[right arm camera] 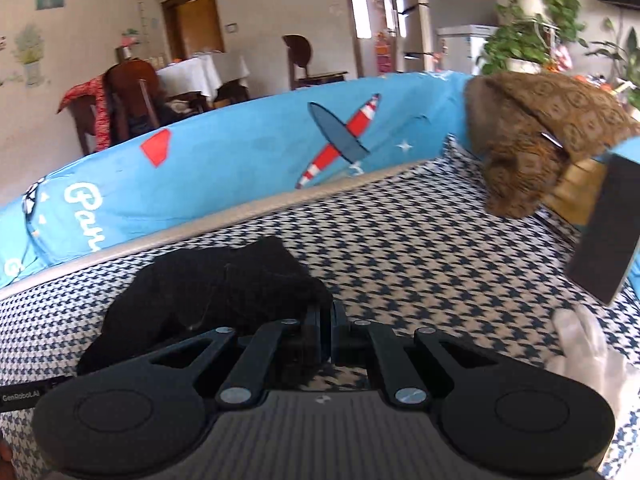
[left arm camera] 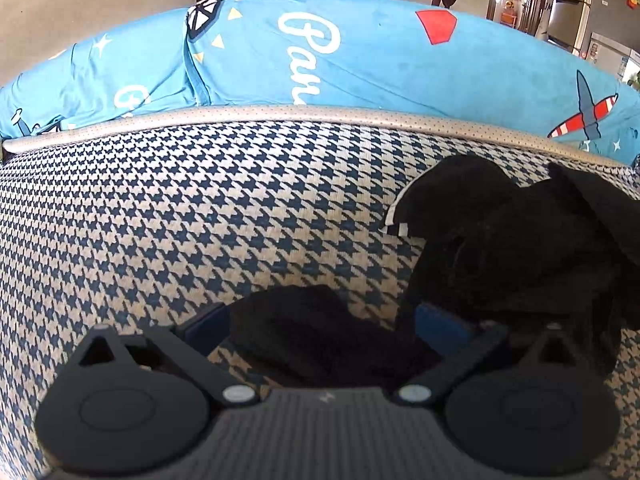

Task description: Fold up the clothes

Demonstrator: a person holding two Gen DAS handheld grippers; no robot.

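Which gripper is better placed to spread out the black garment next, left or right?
Probably left. The left gripper is open with a flap of the black garment between its fingers, ready to pinch. The right gripper is shut on the garment already, so it anchors.

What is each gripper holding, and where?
Right gripper is shut on the black garment at its near edge. Left gripper is open, straddling a fold.

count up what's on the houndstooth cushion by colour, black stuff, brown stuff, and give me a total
Black: 1, the black garment, crumpled; a dark flap of it lies between the left hand-held gripper's fingers.
Brown: 1, the brown patterned cloth bunched at the far corner.
Total: 2
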